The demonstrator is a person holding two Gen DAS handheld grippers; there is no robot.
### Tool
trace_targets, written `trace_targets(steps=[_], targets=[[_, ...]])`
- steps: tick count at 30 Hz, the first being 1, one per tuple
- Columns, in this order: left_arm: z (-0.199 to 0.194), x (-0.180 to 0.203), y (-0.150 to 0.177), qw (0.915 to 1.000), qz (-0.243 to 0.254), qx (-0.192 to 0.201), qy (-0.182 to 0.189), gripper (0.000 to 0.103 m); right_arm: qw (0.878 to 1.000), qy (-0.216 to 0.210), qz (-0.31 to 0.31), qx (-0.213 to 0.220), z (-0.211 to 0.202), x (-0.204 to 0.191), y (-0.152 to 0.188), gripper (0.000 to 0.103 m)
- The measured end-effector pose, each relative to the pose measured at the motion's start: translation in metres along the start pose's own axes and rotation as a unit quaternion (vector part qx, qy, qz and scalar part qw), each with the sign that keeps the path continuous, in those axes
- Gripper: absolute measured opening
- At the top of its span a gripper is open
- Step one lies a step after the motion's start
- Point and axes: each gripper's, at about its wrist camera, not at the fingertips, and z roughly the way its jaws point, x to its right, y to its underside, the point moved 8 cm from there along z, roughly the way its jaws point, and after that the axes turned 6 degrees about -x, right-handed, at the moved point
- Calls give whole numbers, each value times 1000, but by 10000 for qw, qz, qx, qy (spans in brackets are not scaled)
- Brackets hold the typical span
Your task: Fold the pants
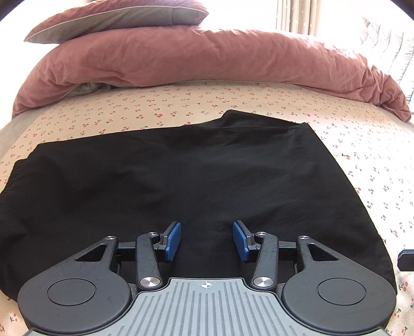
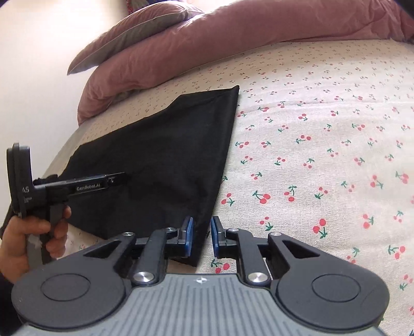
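Black pants (image 1: pixel 181 175) lie folded flat on the cherry-print sheet, with the gathered waistband (image 1: pixel 13 178) at the left. My left gripper (image 1: pixel 207 239) hovers over their near part, open, with only flat fabric below the blue pads. In the right wrist view the pants (image 2: pixel 168 155) run back to a far corner. My right gripper (image 2: pixel 201 237) sits at their near right edge with a narrow gap between its jaws. The cloth's edge lies under that gap and is not pinched. A person's hand (image 2: pixel 15 240) holds the left gripper (image 2: pixel 116 178) over the pants.
A rumpled pink duvet (image 1: pixel 207 59) lies across the far side of the bed, topped by a pink and grey pillow (image 1: pixel 116 18). The cherry-print sheet (image 2: pixel 323 155) stretches to the right of the pants. A bright curtained window (image 1: pixel 297 15) is behind.
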Motion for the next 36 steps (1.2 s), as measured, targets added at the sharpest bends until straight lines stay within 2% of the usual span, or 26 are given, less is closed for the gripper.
trace_targets(steps=[1, 5, 9, 21, 27, 36], targets=[[-1, 1, 0, 10000, -23, 19, 26, 44, 9998, -51, 173, -51, 4, 5, 0, 23], [-2, 2, -2, 9998, -105, 56, 130, 44, 9937, -632, 921, -27, 9, 17, -2, 25], [1, 1, -1, 9999, -130, 36, 96, 44, 9863, -960, 1340, 12, 13, 23, -4, 26], [3, 1, -1, 9998, -136, 17, 114, 45, 9796, -1234, 1574, 201, 25, 17, -13, 26], [4, 0, -1, 9998, -178, 2, 121, 46, 9702, -1638, 1752, 335, 19, 15, -16, 25], [3, -3, 0, 9997, -214, -50, 147, 46, 9738, -1518, 1635, 440, 24, 7, -14, 25]])
